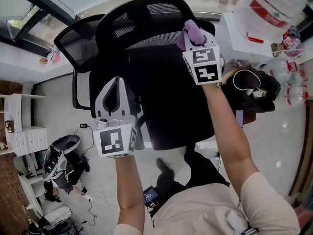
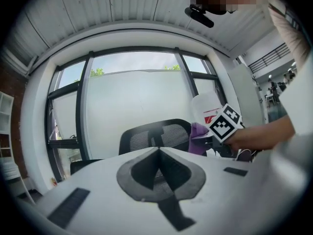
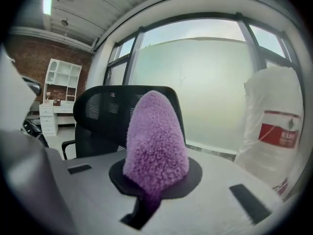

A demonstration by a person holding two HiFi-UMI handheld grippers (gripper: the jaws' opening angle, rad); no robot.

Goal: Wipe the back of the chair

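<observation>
Open air above the chair back [image 1: 146, 28]; wrapped white jug [image 1: 274, 4] close at right

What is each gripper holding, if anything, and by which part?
The right gripper pinches the purple cloth by its lower end; the rest stands out past the fingers. The left gripper is shut, holding nothing.

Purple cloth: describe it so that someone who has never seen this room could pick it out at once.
Find the black mesh office chair in front of the big window. Near the top of its back, the right gripper is shut on a purple cloth. It is the only purple, fluffy thing there, set against black mesh and the white gripper body.
</observation>
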